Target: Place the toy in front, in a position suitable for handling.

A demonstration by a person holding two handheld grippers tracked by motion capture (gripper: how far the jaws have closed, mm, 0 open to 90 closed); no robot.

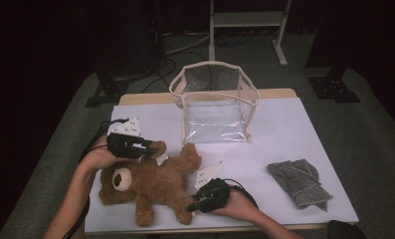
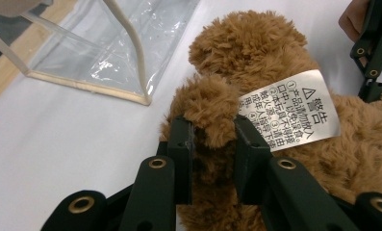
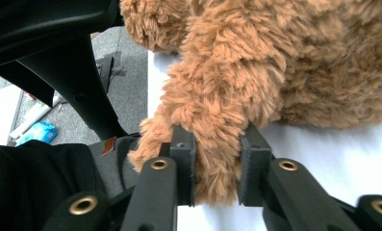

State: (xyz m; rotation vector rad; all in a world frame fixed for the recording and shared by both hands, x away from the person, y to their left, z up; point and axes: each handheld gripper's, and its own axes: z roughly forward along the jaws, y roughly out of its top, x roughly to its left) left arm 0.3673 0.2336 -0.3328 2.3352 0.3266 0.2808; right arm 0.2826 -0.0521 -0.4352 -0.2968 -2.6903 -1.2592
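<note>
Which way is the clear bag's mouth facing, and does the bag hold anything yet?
The clear bag stands upright with its mouth open to the top; through its walls nothing shows inside. The teddy bear lies on the white table outside it.

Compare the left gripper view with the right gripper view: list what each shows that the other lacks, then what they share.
Left gripper view alone: the clear bag with cream trim, the white warning label sewn to the teddy bear, and the left gripper shut on a furry limb.

Right gripper view alone: the grey floor beyond the table edge, a blue item lying on it, and the right gripper clamped on another of the bear's limbs.

Both: brown bear fur, the white table, and black jaws pressing into plush.
</note>
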